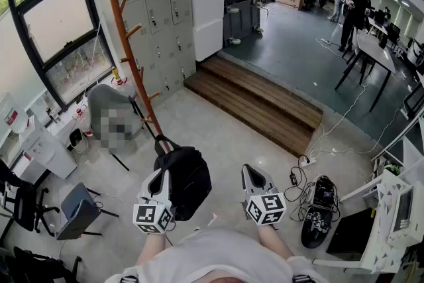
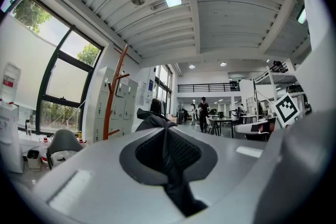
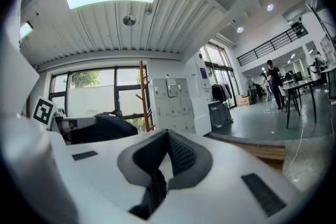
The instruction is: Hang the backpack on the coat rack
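Note:
A black backpack [image 1: 187, 177] hangs low in front of me, just left of centre in the head view. My left gripper [image 1: 161, 174] is shut on a black strap of the backpack [image 2: 152, 119], and the fabric runs down between its jaws [image 2: 167, 132]. The orange wooden coat rack [image 1: 132, 56] stands beyond it near the window, its pegs bare; it also shows as a coat rack [image 2: 113, 97] in the left gripper view. My right gripper [image 1: 250, 171] is held level beside the bag, shut, with nothing between its jaws [image 3: 168, 136]. The backpack [image 3: 105, 126] lies to its left.
Grey lockers [image 1: 162, 3] stand behind the rack. A grey chair [image 1: 106, 109] sits by the rack's foot. Wooden steps [image 1: 258, 99] rise to the right. Cables and a black object [image 1: 318, 209] lie on the floor at right, beside a white desk [image 1: 391, 209]. People [image 1: 351, 10] stand far back.

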The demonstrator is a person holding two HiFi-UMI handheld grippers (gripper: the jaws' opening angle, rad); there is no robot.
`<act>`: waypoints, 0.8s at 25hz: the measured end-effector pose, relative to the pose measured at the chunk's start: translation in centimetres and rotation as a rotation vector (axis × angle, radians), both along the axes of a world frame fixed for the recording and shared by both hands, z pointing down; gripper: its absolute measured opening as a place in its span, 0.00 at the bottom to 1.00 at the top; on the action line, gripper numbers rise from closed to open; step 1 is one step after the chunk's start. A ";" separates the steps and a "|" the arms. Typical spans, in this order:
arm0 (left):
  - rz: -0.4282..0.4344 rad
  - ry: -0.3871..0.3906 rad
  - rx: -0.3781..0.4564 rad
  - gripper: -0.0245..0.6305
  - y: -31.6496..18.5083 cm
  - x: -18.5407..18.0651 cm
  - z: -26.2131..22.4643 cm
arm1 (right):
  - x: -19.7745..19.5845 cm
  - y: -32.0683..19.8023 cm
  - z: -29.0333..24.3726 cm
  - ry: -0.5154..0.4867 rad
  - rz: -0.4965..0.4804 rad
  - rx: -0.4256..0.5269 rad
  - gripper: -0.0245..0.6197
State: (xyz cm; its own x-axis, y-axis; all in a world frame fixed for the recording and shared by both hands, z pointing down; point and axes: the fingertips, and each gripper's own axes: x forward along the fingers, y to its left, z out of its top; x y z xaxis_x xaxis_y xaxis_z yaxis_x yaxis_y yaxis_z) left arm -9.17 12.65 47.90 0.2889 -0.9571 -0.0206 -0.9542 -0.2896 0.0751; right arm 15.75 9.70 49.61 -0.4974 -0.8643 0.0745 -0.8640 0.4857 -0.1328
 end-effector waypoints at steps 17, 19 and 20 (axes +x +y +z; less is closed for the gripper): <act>0.012 0.008 -0.008 0.07 0.0 -2.0 0.0 | -1.9 0.4 -0.8 -0.012 0.000 0.042 0.05; 0.017 0.007 -0.009 0.07 -0.1 -2.4 0.1 | -2.2 0.3 -0.7 -0.007 0.006 0.040 0.05; 0.019 0.007 -0.009 0.07 -0.1 -2.5 0.2 | -2.4 0.3 -0.5 -0.006 0.010 0.036 0.05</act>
State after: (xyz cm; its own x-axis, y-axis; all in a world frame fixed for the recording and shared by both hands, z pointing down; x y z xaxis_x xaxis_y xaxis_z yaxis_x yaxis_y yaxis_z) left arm -11.72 12.51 48.10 0.3073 -0.9515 -0.0143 -0.9478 -0.3074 0.0849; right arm 13.36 9.99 49.10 -0.4894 -0.8711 0.0402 -0.8679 0.4821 -0.1200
